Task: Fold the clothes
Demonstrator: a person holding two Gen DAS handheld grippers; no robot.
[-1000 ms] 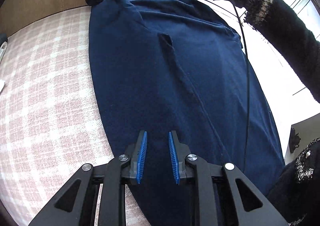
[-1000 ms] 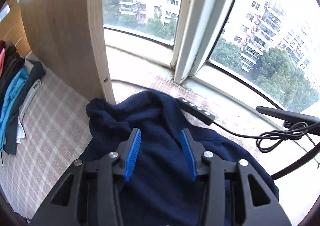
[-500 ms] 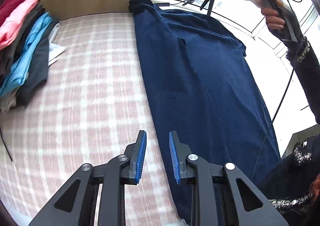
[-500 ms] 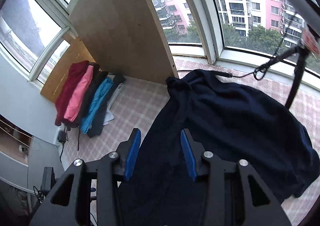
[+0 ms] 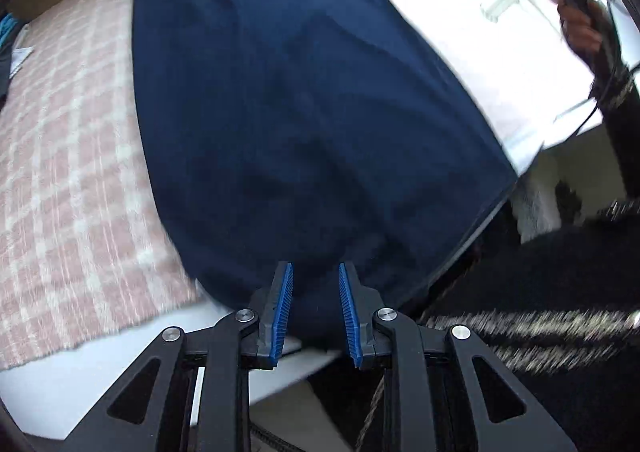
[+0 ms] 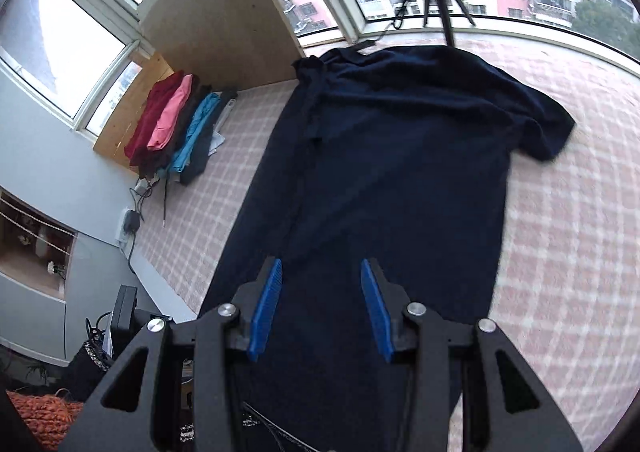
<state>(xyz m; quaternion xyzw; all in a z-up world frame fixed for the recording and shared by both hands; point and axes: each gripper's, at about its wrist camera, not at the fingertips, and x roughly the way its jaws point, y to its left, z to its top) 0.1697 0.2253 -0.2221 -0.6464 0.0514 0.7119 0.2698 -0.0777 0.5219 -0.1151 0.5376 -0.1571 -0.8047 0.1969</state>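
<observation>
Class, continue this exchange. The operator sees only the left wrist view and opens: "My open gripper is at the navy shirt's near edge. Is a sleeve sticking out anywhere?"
Observer: Yes. On the right wrist view a short sleeve of the navy shirt lies spread on the checked blanket.
Operator: Is the right gripper holding anything?
Observer: No. The right gripper is open above the shirt's lower part.
Operator: Is anything folded already?
Observer: A stack of folded clothes sits by the wooden panel.
</observation>
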